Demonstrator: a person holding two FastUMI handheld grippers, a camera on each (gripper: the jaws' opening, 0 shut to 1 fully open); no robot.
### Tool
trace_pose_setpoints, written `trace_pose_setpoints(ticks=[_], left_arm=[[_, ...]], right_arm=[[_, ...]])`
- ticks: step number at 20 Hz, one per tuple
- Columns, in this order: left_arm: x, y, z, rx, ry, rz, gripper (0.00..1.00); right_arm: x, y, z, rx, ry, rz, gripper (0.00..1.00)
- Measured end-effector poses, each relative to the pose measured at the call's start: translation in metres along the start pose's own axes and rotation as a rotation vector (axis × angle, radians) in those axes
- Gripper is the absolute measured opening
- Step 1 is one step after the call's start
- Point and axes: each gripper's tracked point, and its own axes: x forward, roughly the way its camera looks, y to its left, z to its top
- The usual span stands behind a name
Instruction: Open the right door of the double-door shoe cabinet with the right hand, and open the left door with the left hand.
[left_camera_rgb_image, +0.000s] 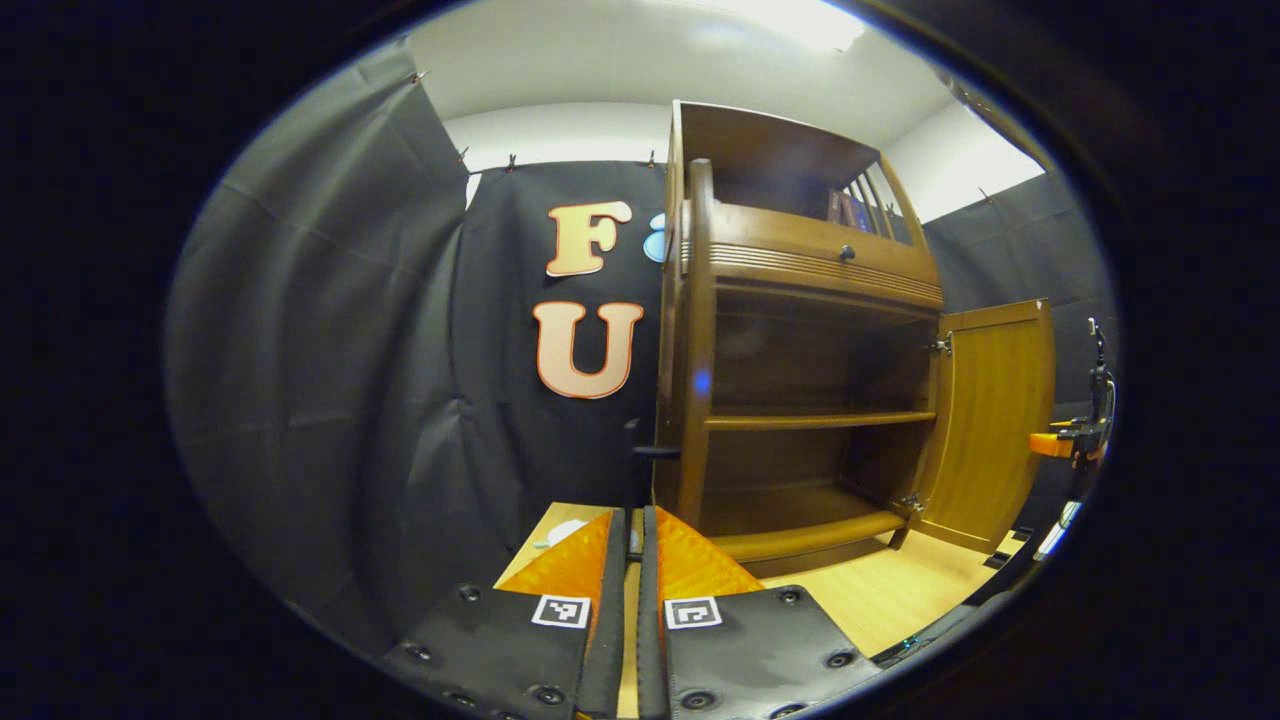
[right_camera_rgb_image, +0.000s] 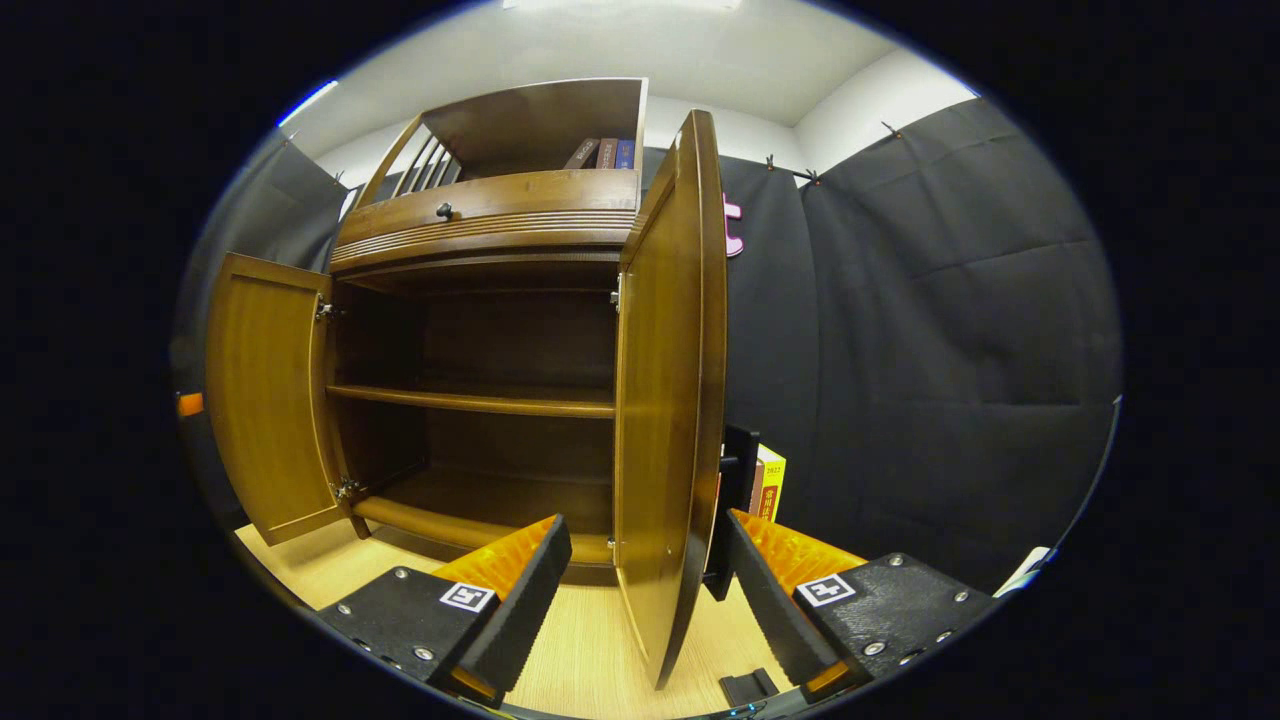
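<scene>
The brown wooden shoe cabinet stands with both doors swung out, its shelves bare. In the left gripper view the left door is seen edge-on just above my left gripper, which is shut with nothing between its fingers; the door's black knob sticks out above the fingertips, apart from them. The right door hangs wide at the far right. In the right gripper view my right gripper is open, its fingers on either side of the right door's edge, next to the knob. The left door stands open.
The cabinet rests on a light wooden surface. A drawer with a small knob sits above the shelves, with books on top. A yellow book stands behind the right door. The other gripper shows beyond that door.
</scene>
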Motion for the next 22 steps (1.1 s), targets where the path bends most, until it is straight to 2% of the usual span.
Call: trace_pose_setpoints(ticks=[1,2,3,5,7,8,9,11,15,16,17,20,21,22], left_arm=[[0.004,-0.021,0.007,0.000,-0.014,-0.016,0.13],[0.008,-0.040,0.010,0.004,-0.023,-0.027,0.13],[0.015,-0.056,0.011,0.015,-0.028,-0.024,0.04],[0.032,-0.083,0.011,0.012,-0.049,0.002,0.23],[0.044,-0.104,0.006,-0.011,-0.067,0.036,0.22],[0.051,-0.108,0.002,-0.011,-0.073,0.068,0.25],[0.057,-0.111,-0.001,-0.010,-0.078,0.099,0.32],[0.064,-0.121,-0.002,0.002,-0.092,0.119,0.45],[0.076,-0.152,-0.011,0.014,-0.096,0.094,0.73],[0.077,-0.157,-0.014,0.017,-0.095,0.086,0.76],[0.079,-0.164,-0.016,0.015,-0.093,0.079,0.79],[0.082,-0.180,-0.026,0.005,-0.077,0.064,0.83],[0.082,-0.181,-0.027,0.005,-0.078,0.068,0.89],[0.084,-0.183,-0.028,-0.001,-0.077,0.069,0.96]], right_arm=[[-0.001,0.000,0.000,0.001,-0.002,0.007,0.99],[0.000,-0.001,-0.001,0.008,-0.003,0.016,0.99],[-0.001,0.002,0.000,0.017,-0.003,0.029,0.99],[-0.003,0.002,-0.003,0.022,-0.006,0.044,0.99],[-0.006,-0.002,-0.008,0.020,-0.011,0.050,0.99],[-0.008,-0.003,-0.008,0.024,-0.013,0.050,0.94],[-0.009,-0.003,-0.007,0.033,-0.020,0.054,0.99],[-0.008,-0.003,-0.003,0.055,-0.031,0.058,0.99],[-0.009,-0.008,0.003,0.070,-0.058,0.056,0.99],[-0.009,-0.010,0.003,0.068,-0.059,0.053,0.99],[-0.009,-0.012,0.001,0.065,-0.056,0.047,0.94],[-0.011,-0.018,0.000,0.067,-0.063,0.036,0.99],[-0.012,-0.020,0.000,0.065,-0.066,0.034,0.94],[-0.012,-0.021,0.000,0.064,-0.069,0.034,0.99]])
